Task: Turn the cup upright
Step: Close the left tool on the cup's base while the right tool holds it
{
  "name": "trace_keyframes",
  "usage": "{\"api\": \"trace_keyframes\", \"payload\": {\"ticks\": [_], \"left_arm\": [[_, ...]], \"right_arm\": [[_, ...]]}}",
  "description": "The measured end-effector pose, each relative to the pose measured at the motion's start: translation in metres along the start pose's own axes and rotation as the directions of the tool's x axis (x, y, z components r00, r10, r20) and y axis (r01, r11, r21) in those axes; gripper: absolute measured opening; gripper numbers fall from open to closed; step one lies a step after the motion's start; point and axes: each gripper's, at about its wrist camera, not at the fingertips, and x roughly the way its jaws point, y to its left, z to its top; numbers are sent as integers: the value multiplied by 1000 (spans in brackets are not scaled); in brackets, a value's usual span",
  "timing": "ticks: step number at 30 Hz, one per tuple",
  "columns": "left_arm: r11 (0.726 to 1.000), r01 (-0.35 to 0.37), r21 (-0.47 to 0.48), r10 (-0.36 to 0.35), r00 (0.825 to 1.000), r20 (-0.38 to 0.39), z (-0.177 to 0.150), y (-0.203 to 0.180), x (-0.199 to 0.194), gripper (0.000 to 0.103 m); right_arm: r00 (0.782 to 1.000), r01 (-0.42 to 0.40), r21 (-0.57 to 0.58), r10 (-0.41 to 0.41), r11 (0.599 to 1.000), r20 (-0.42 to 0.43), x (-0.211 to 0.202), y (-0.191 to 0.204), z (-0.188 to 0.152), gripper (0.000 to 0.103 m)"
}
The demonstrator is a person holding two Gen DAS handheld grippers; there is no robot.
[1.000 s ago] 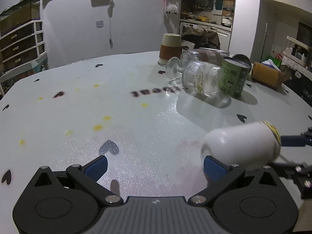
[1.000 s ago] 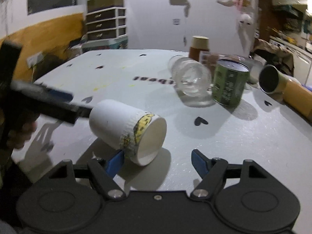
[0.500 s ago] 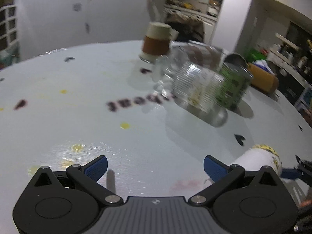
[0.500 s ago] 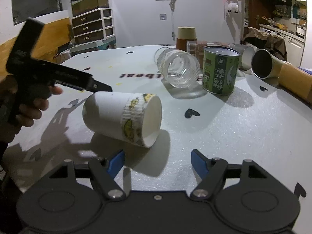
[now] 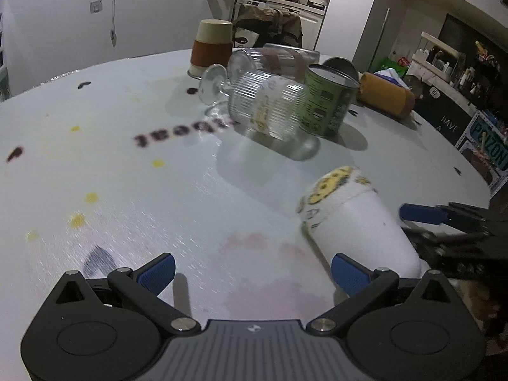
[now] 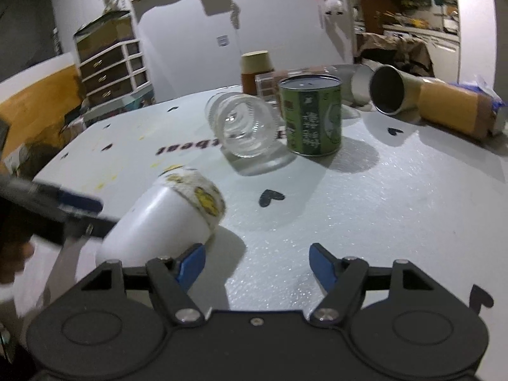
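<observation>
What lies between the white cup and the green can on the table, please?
Only bare table with one printed black heart separates the white cup from the green can, seen in the right wrist view.

A: Anything crowding the white paper cup (image 6: 162,219)?
B: Bare table (image 6: 365,197) on its right. Farther back, the ribbed glass jar (image 6: 244,128) and green tin (image 6: 312,116) stand touching.
</observation>
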Motion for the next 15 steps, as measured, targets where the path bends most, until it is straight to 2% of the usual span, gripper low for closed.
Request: {"api": "trace_keyframes", "payload": {"ticks": [4, 6, 10, 15], "left_arm": [[998, 21, -51, -22, 1000, -2, -3, 1, -4, 103], [996, 34, -83, -34, 999, 2, -3, 3, -7, 103], [991, 57, -122, -54, 998, 27, 0, 5, -12, 97], [974, 105, -200, -99, 994, 43, 9, 5, -15, 91]], "right_arm": [[1000, -10, 48, 10, 999, 9, 0, -7, 1, 72], [999, -20, 73, 17, 997, 39, -8, -10, 3, 72], [985, -132, 106, 118, 986, 128, -34, -10, 7, 72], [973, -226, 110, 220, 968, 64, -28, 6, 4, 64]]}}
